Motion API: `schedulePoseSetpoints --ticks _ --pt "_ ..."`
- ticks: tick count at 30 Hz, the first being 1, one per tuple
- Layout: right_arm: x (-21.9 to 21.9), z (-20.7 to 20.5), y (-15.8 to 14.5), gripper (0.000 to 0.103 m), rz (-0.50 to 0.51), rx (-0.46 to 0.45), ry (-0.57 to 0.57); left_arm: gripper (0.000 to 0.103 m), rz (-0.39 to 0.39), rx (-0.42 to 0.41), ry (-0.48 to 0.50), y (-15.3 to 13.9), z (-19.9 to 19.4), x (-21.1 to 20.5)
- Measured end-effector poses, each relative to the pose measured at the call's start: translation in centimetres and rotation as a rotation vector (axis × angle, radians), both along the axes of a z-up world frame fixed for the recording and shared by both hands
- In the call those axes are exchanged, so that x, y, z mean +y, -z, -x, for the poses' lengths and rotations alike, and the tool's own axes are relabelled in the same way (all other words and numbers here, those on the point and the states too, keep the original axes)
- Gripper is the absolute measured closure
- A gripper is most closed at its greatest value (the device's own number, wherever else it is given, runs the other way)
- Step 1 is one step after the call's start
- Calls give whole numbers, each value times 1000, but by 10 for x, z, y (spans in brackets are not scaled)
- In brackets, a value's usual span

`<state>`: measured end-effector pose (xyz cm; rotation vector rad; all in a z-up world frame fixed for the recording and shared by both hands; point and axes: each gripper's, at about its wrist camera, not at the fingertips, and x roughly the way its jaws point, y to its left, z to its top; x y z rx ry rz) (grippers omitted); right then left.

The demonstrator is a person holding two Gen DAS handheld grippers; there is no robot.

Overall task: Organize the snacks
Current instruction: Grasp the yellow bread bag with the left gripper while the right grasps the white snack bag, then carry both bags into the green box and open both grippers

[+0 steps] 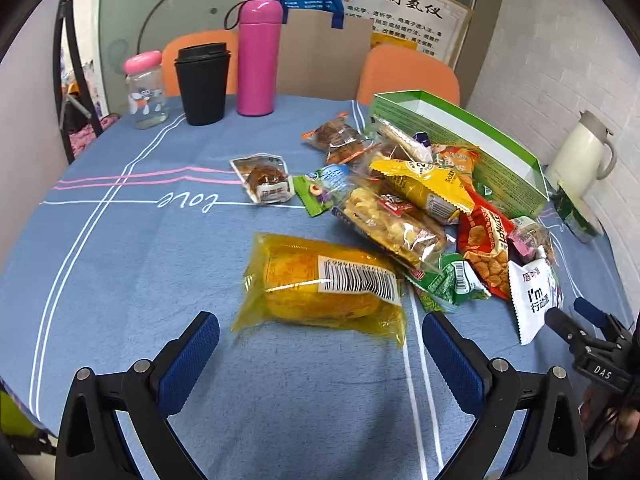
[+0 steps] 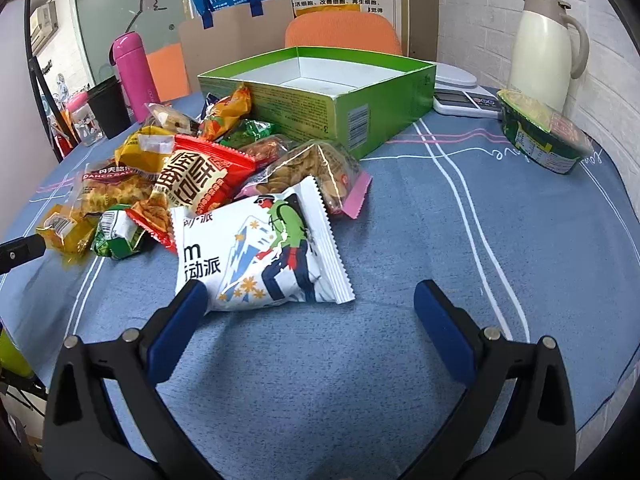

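A pile of several snack packets lies on the blue tablecloth beside an open green box. My left gripper stands open just short of a yellow clear-wrapped packet, nothing between its fingers. In the right wrist view my right gripper is open too, close behind a white packet with a hiker drawing; its left fingertip overlaps that packet's near corner. The green box shows a bare white inside. A red packet lies behind the white one.
A pink flask, black cup and small clear bottle stand at the table's back left. At the right are a cream jug, a kitchen scale and a green instant-noodle bowl. Orange chairs sit behind.
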<state>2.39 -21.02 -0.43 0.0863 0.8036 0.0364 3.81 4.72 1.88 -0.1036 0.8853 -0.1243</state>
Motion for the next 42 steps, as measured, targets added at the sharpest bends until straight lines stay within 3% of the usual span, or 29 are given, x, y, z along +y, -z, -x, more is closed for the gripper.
schedulePoseSetpoints --ticks 7,12,15,19,21,23,28,34,42 --pt "1 -14 -2 0 -25 8 2 0 38 28 36 -1 -16 1" --pt "17 -29 1 0 -25 18 -44 0 9 81 55 15 -31 -10" --pt "30 -35 10 0 25 66 -77 0 0 105 56 26 -37 -12" --pt "31 -31 8 1 28 52 -73 3 64 97 56 30 -35 -3" --pt "29 -28 8 10 1 41 -61 8 93 83 57 28 -33 1" --pt "29 -24 6 30 -4 24 -62 20 103 74 61 26 -32 0" --pt "32 -16 -2 38 -44 5 -98 29 108 61 106 21 -25 -7" --pt "32 -6 -31 39 -77 -86 -133 29 127 -30 141 -15 -7 -9" --pt "9 -23 -62 39 -68 -188 -59 29 140 -164 202 -66 -20 -29"
